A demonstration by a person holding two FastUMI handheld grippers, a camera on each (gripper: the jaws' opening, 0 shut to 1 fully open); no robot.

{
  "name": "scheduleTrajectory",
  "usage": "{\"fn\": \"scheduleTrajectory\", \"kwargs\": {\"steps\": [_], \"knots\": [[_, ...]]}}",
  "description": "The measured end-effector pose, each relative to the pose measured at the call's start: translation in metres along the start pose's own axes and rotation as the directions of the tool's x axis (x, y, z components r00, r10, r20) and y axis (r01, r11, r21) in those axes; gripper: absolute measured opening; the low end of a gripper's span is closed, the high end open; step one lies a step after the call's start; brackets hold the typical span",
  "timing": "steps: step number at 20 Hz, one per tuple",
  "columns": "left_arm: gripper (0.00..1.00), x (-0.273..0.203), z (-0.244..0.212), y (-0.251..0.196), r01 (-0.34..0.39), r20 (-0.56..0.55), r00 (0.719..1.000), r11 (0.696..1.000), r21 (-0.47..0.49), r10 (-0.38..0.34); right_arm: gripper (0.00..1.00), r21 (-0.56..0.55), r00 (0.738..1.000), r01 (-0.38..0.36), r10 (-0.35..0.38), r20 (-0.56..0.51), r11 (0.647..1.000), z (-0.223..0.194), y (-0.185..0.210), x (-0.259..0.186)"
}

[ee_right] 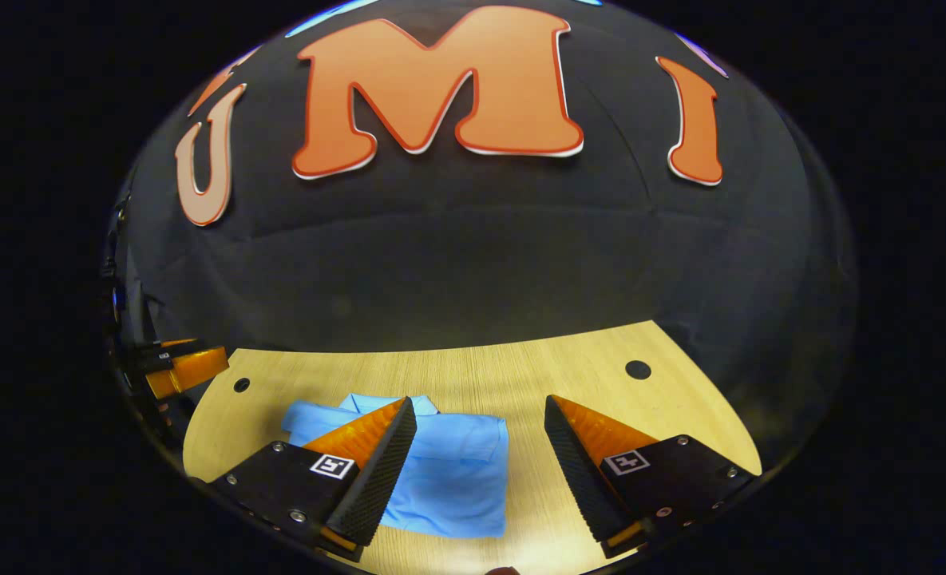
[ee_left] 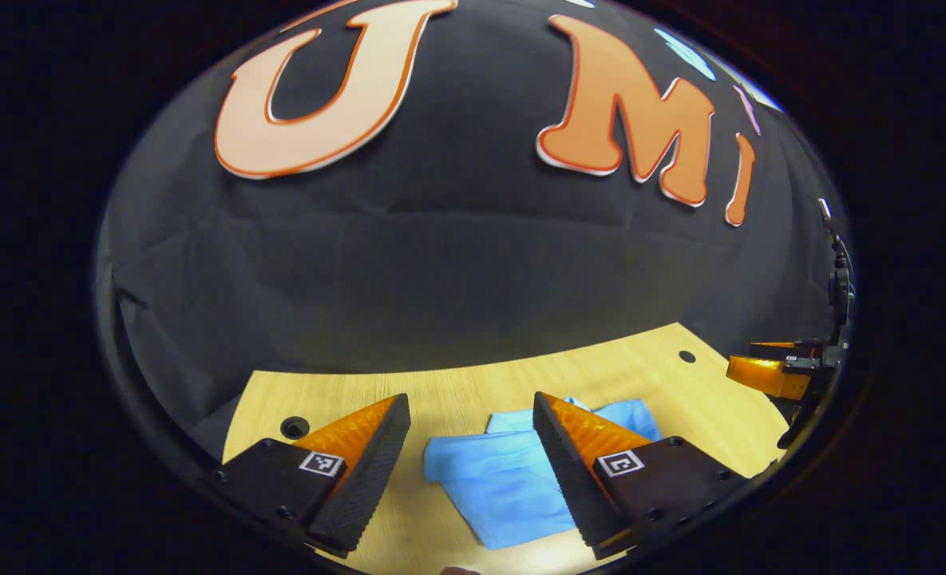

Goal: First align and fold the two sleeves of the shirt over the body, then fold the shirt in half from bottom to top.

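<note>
The fingers of the left gripper [ee_left: 471, 447] are spread wide apart with nothing held between them, and those of the right gripper [ee_right: 480, 451] are likewise parted and empty. Both are raised above the wooden desk [ee_right: 520, 375], on which the light blue shirt [ee_right: 449, 471] is seen lying flat as a compact, roughly rectangular bundle, with the collar end turned toward the booth wall. In the left gripper view the shirt [ee_left: 504, 479] lies between and beyond that gripper's fingers, and the right gripper is glimpsed at the far right edge. The sleeves appear to be laid over the body already, and the bundle looks short enough that the bottom-to-top fold may also be done, though this cannot be confirmed. If a fold remains, the near hem would need to be pinched at both corners and carried toward the collar.
</note>
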State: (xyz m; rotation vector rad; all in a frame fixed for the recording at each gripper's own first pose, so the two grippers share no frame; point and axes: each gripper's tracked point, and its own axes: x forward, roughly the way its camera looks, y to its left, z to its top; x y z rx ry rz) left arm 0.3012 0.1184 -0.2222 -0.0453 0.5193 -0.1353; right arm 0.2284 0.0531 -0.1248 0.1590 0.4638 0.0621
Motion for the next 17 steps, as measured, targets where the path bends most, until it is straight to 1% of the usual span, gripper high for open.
{"fn": "scheduleTrajectory", "kwargs": {"steps": [3, 6, 8, 10, 12, 15, 16, 17], "knots": [[0.99, -0.045, 0.021, -0.019, -0.012, 0.089, 0.996, 1.0, 0.016, 0.01, 0.98, -0.054, 0.997, 0.016, -0.012, 0.08, 0.998, 0.016, -0.008, -0.039], [0.99, -0.093, 0.029, -0.037, -0.028, 0.153, 0.988, 0.999, 0.022, 0.024, 0.98, -0.114, 0.987, 0.017, 0.001, 0.161, 0.993, 0.029, -0.01, -0.079], [0.99, -0.122, 0.033, -0.048, -0.057, 0.198, 0.979, 0.998, 0.015, 0.053, 0.98, -0.144, 0.981, 0.011, 0.017, 0.195, 0.99, 0.032, -0.01, -0.103], [0.99, -0.155, 0.038, -0.058, -0.085, 0.268, 0.96, 0.996, 0.009, 0.08, 0.98, -0.172, 0.972, -0.012, 0.052, 0.228, 0.985, 0.034, -0.007, -0.122], [0.99, -0.184, 0.041, -0.08, -0.075, 0.318, 0.946, 0.997, 0.013, 0.066, 0.98, -0.186, 0.966, -0.039, 0.085, 0.246, 0.982, 0.028, -0.002, -0.143], [0.99, -0.216, 0.032, -0.109, -0.055, 0.331, 0.942, 0.998, 0.006, 0.05, 0.99, -0.119, 0.955, -0.128, 0.155, 0.254, 0.985, 0.009, 0.014, -0.177], [0.99, -0.225, 0.029, -0.116, -0.062, 0.348, 0.936, 0.998, 0.008, 0.055, 0.99, -0.111, 0.948, -0.143, 0.168, 0.269, 0.984, 0.007, 0.016, -0.188], [0.99, -0.234, 0.028, -0.122, -0.069, 0.363, 0.93, 0.998, 0.013, 0.059, 0.99, -0.12, 0.944, -0.141, 0.17, 0.285, 0.983, 0.007, 0.013, -0.194]]}}
